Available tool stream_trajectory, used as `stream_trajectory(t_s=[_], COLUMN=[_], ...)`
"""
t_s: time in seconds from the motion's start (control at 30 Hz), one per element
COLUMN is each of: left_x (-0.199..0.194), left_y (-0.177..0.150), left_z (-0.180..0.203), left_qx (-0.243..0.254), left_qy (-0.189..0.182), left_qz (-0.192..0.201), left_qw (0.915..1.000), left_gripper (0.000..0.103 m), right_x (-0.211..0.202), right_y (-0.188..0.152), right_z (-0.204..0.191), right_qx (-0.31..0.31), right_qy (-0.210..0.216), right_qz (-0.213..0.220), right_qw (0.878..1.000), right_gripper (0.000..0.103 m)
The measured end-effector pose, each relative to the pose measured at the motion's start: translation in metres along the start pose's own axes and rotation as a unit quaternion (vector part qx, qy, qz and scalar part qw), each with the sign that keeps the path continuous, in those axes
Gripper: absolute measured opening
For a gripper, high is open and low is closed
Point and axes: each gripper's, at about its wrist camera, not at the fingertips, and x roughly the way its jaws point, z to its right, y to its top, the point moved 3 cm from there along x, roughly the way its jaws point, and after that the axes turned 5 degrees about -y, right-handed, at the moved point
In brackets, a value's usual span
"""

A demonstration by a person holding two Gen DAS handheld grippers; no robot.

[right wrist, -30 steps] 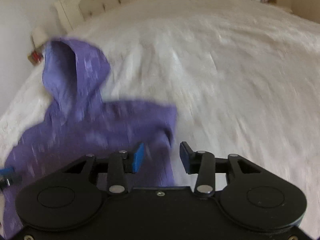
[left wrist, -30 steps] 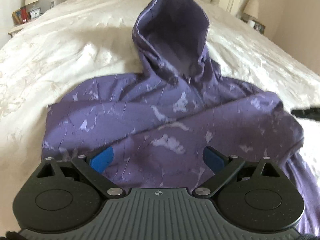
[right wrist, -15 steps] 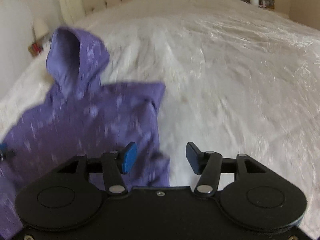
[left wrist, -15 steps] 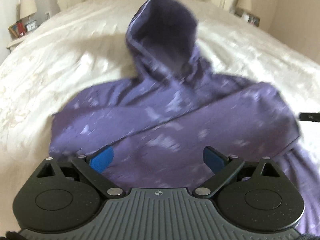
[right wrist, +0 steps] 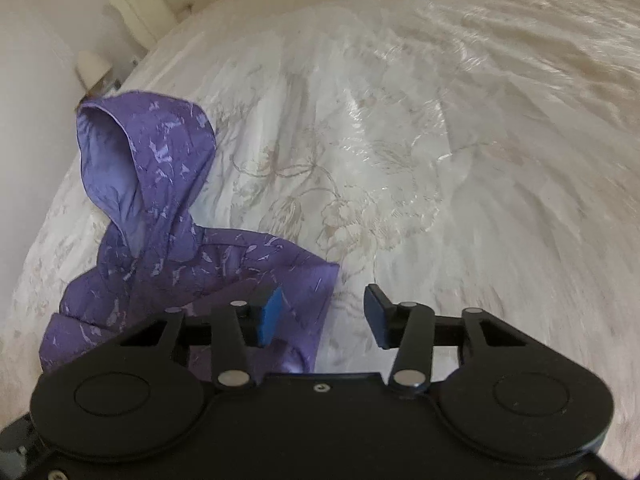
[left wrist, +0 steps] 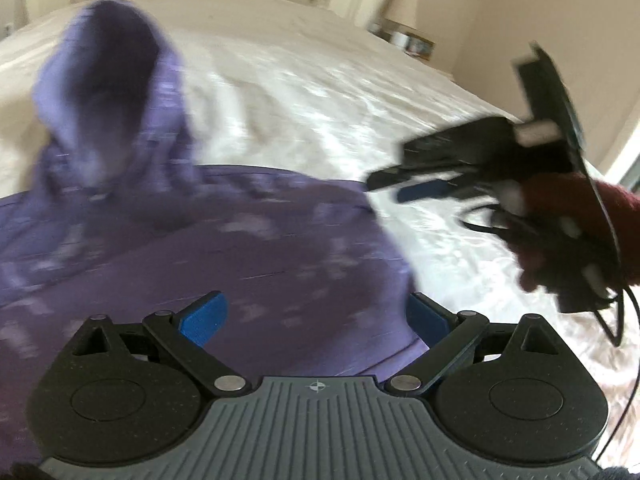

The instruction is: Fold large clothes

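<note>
Purple hoodie (right wrist: 168, 264) on white bedspread (right wrist: 400, 160), no legible writing

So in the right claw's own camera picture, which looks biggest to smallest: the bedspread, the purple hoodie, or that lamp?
1. Bedspread, filling most of the picture.
2. Purple hoodie.
3. Lamp, tiny, though it sits farthest from the camera, so its true size is unsure.

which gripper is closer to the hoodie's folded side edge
Left. The left gripper straddles the purple hoodie edge; the right gripper, closing on nothing, hangs just beside it.
</note>
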Motion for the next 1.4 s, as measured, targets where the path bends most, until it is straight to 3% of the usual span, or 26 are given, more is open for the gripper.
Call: stream_trajectory(t_s=[0.17, 0.27, 0.43, 0.47, 0.5, 0.57, 0.63, 0.73, 0.8, 0.97, 1.1, 1.2, 1.27, 1.3, 1.4], left_x=[0.053, 0.075, 0.068, 0.062, 0.057, 0.049, 0.048, 0.064, 0.07, 0.079, 0.085, 0.078, 0.062, 0.05, 0.006], left_y=[-0.004, -0.013, -0.015, -0.014, -0.014, -0.014, -0.013, -0.017, -0.021, -0.025, -0.034, -0.036, -0.032, -0.03, -0.027], left_z=[0.022, 0.026, 0.025, 0.025, 0.026, 0.027, 0.024, 0.014, 0.012, 0.015, 0.025, 0.024, 0.018, 0.013, -0.004], left_qx=[-0.002, 0.03, 0.043, 0.048, 0.055, 0.059, 0.044, 0.001, 0.002, 0.049, 0.142, 0.159, 0.157, 0.151, 0.136], left_qy=[-0.005, 0.02, 0.019, 0.024, 0.031, 0.039, 0.043, 0.036, 0.041, 0.044, 0.052, 0.03, 0.011, 0.004, 0.007], left_qz=[-0.042, -0.065, -0.046, -0.032, -0.018, 0.007, 0.012, -0.022, -0.034, -0.056, -0.079, -0.082, -0.075, -0.062, -0.012], left_qw=[0.9991, 0.9972, 0.9978, 0.998, 0.9979, 0.9975, 0.9981, 0.9991, 0.9986, 0.9963, 0.9853, 0.9834, 0.9847, 0.9865, 0.9906], left_gripper=[0.098, 0.1, 0.102, 0.102, 0.102, 0.102, 0.102, 0.102, 0.102, 0.102, 0.103, 0.102, 0.101, 0.101, 0.101], right_x=[0.016, 0.021, 0.026, 0.026, 0.026, 0.026, 0.026, 0.025, 0.026, 0.038, 0.051, 0.053, 0.046, 0.04, 0.014], right_y=[0.007, 0.006, 0.004, 0.005, 0.005, 0.006, 0.008, 0.01, 0.012, 0.018, 0.024, 0.032, 0.037, 0.039, 0.036], right_z=[0.007, 0.01, 0.007, 0.006, 0.006, 0.003, 0.0, -0.002, -0.003, -0.008, -0.014, -0.008, -0.004, -0.005, -0.02], right_qx=[-0.001, 0.004, -0.002, 0.0, -0.001, -0.012, -0.027, -0.037, -0.04, -0.058, -0.055, -0.021, -0.002, -0.001, -0.045], right_qy=[0.02, 0.035, 0.058, 0.062, 0.064, 0.069, 0.064, 0.06, 0.057, 0.051, 0.037, 0.027, 0.019, 0.022, 0.02], right_qz=[-0.034, -0.044, -0.052, -0.051, -0.048, -0.044, -0.042, -0.041, -0.042, -0.045, -0.038, -0.018, -0.004, 0.004, 0.028], right_qw=[0.999, 0.998, 0.997, 0.997, 0.997, 0.997, 0.997, 0.997, 0.997, 0.996, 0.997, 0.999, 1.0, 1.0, 0.998], right_gripper=[0.049, 0.049, 0.048, 0.038, 0.015, 0.013, 0.012, 0.012, 0.011, 0.009, 0.008, 0.004, 0.005, 0.013, 0.018])
